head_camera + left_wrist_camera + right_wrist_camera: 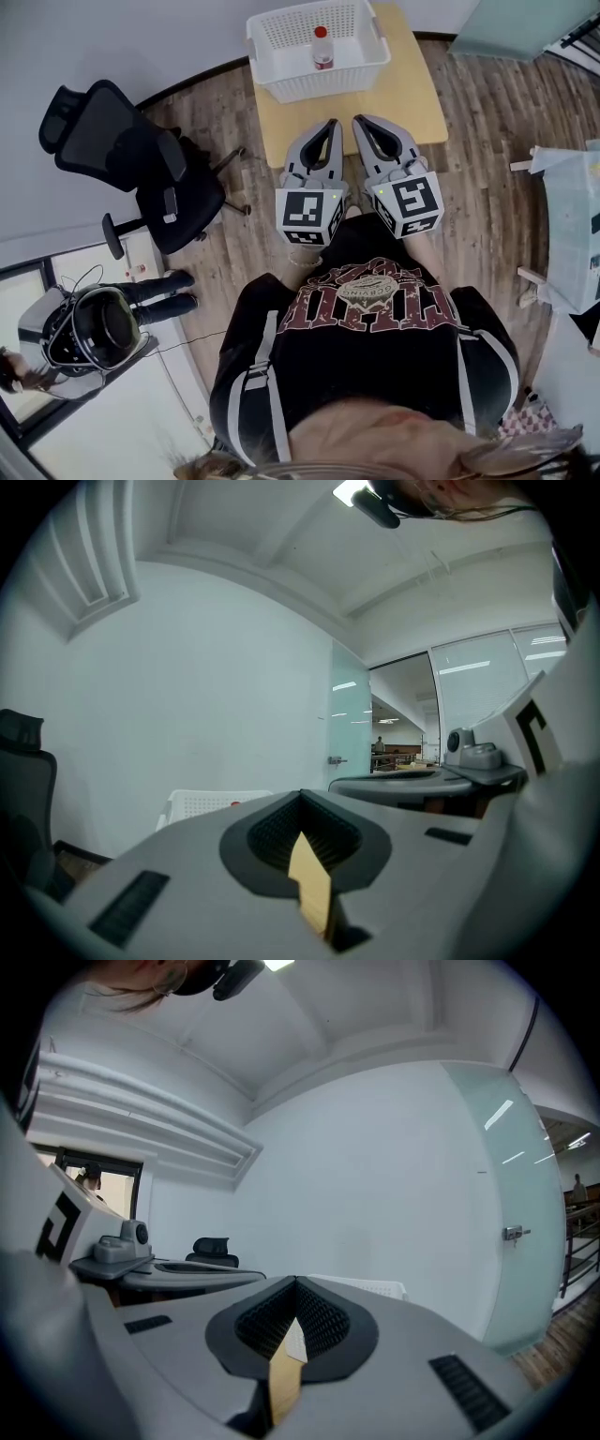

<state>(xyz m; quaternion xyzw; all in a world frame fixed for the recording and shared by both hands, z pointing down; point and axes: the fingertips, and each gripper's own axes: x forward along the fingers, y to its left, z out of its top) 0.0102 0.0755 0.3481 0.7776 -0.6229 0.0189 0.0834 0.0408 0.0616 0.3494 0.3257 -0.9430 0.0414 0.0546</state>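
The left gripper point(329, 125) and right gripper point(362, 121) sit side by side, fingers clenched on nothing. Beyond their tips, well apart, a red-capped bottle point(322, 49) stands upright in a white basket point(281, 82). Its label is too small to read. The wooden surface point(424, 105) stands on plank floor point(487, 187), an office chair point(141, 159) to its left.
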